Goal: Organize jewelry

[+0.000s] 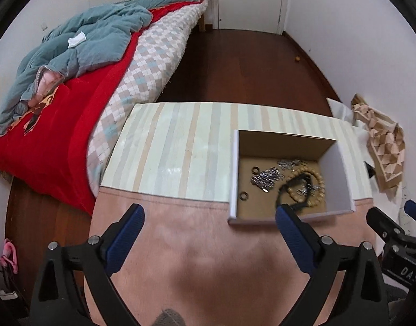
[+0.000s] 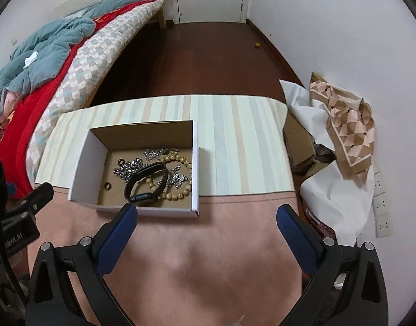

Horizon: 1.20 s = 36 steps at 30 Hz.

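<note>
An open white cardboard box [image 2: 80, 160] [image 1: 341, 171] stands on the table where the striped cloth meets the pink surface. Inside lie a black band [image 2: 146, 180] [image 1: 292, 187], a wooden bead bracelet [image 2: 180, 179] [image 1: 318, 187], silver chains [image 2: 129, 169] [image 1: 267, 178] and small dark rings [image 2: 108, 186] [image 1: 244, 196]. My left gripper [image 1: 209, 213] is open and empty above the pink surface, left of the box front. My right gripper [image 2: 208, 213] is open and empty just in front of the box's right corner.
A striped cloth [image 2: 235, 141] covers the table's far half. A bed with a red cover [image 1: 58, 141] and a blue quilt [image 1: 80, 46] lies to the left. Crumpled white paper and a patterned fabric [image 2: 349, 125] sit to the right, beside wall sockets [image 2: 381, 203].
</note>
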Available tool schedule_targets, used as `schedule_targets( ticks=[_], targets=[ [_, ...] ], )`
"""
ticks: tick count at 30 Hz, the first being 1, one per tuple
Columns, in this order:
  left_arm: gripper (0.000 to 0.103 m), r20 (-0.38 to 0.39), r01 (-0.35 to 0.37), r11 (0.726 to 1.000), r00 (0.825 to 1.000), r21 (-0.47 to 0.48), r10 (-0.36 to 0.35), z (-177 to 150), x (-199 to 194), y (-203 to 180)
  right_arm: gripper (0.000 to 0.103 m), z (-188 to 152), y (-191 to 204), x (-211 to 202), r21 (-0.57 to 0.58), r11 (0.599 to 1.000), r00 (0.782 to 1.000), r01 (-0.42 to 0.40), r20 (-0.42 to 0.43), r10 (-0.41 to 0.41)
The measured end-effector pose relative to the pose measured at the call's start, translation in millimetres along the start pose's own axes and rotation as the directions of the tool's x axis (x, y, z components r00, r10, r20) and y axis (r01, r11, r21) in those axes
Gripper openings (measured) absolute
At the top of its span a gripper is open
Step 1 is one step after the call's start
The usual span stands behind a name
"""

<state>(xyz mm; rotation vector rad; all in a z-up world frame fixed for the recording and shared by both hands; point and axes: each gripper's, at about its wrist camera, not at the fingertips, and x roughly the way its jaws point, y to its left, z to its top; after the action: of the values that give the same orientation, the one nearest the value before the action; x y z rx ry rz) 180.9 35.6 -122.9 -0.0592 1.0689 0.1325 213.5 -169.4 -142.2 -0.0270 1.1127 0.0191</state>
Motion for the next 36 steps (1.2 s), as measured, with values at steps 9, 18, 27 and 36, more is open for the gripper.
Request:
schedule_targets(
  ticks=[9,18,27,36],
  targets=[
    [0.099,0.108,-0.001,1.0,0.994,0.012,0.0,-24,-96,-5,0.103,-25,-13,-99,0.012,1.0,0.995,0.01,0.102,-0.011],
    [0.099,0.183,0.01,1.0,0.983,-0.003,-0.01,-46,-185,1,0.103,-53,-22,-210,0.009,1.0,0.977,0.009,0.211,-0.011],
    [0.099,0.194,0.03,1.0,0.98,0.003,-0.03,-64,-244,3,0.103,-81,-25,-300,0.014,1.0,0.953,-0.013,0.303,0.008],
    [0.099,0.197,0.039,0.999,0.98,0.019,-0.042,-63,-267,3,0.103,-89,-22,-326,0.007,1.0,0.956,-0.017,0.294,0.014]
  ],
)
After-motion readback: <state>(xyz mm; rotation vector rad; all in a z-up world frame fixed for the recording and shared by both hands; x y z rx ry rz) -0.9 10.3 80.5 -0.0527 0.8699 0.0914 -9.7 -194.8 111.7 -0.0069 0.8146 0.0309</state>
